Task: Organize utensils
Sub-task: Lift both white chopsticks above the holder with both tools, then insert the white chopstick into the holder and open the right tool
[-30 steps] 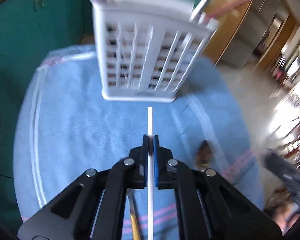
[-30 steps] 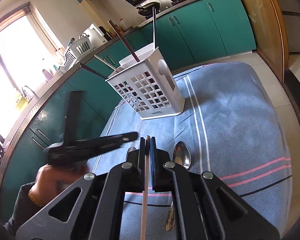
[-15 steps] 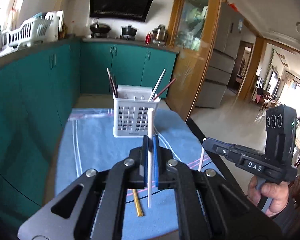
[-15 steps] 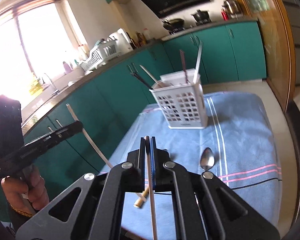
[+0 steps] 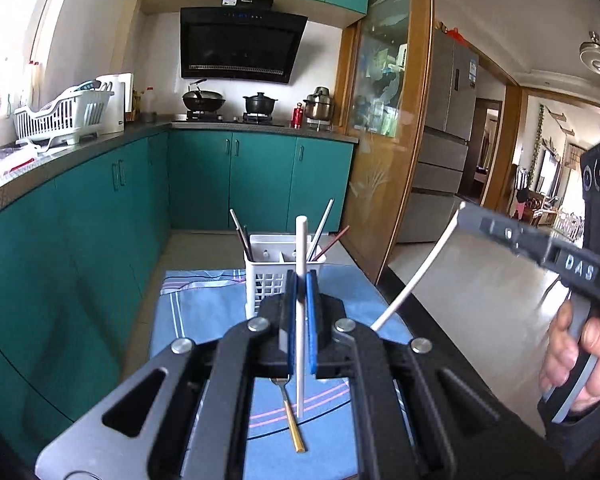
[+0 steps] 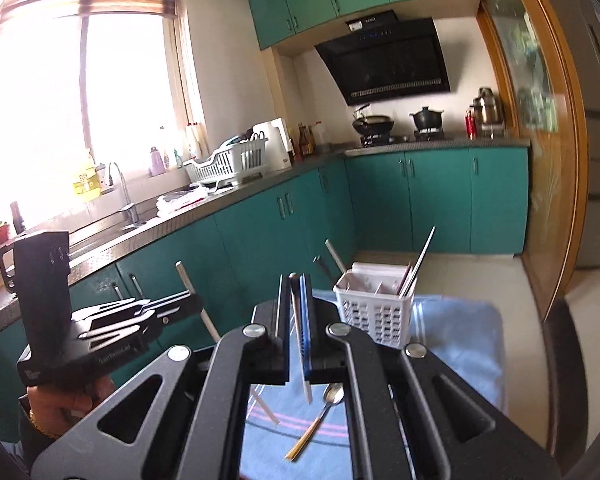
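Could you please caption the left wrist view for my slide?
Left tool shut on a white chopstick, raised before the white basket on a blue cloth.

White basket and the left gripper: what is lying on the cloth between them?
In the left wrist view, only bare blue cloth shows between the left gripper and the white basket; the jaws hide part of it.
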`<action>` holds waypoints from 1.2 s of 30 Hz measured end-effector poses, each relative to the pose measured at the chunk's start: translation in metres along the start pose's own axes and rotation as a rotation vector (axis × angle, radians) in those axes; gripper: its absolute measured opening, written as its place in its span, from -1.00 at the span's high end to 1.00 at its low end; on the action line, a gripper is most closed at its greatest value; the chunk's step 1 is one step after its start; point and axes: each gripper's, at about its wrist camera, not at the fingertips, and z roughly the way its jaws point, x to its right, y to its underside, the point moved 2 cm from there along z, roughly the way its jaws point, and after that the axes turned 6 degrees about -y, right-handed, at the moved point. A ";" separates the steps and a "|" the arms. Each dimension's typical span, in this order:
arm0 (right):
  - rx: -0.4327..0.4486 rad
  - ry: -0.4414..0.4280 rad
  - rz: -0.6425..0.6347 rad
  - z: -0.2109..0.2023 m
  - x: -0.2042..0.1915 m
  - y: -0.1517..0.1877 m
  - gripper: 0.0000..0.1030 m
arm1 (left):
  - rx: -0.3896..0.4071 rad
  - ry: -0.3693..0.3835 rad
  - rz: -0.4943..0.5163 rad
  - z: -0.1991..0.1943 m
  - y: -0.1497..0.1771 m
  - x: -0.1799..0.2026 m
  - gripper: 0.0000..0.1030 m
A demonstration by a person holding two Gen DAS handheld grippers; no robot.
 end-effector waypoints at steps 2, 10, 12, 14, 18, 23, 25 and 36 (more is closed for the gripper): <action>-0.008 0.018 -0.006 0.002 0.003 -0.005 0.91 | -0.005 -0.002 0.005 0.004 0.000 0.001 0.92; -0.074 0.061 0.029 0.016 0.027 0.022 0.91 | -0.047 -0.034 0.005 0.021 0.018 0.003 0.92; -0.096 0.065 0.046 0.020 0.036 0.033 0.91 | -0.061 -0.034 0.005 0.025 0.023 0.004 0.92; -0.110 0.067 0.065 0.023 0.045 0.042 0.91 | -0.072 -0.032 0.005 0.030 0.027 0.004 0.92; -0.111 0.062 0.081 0.029 0.052 0.041 0.91 | -0.080 -0.026 0.010 0.038 0.020 0.007 0.92; -0.063 0.052 0.040 0.038 0.051 -0.003 0.91 | -0.045 -0.009 0.020 0.050 -0.021 0.010 0.92; -0.044 0.047 0.029 0.044 0.052 -0.029 0.93 | -0.035 -0.003 0.021 0.058 -0.042 0.011 0.92; 0.028 0.111 0.017 0.095 0.081 -0.131 0.94 | 0.035 -0.039 -0.020 0.133 -0.163 0.003 0.92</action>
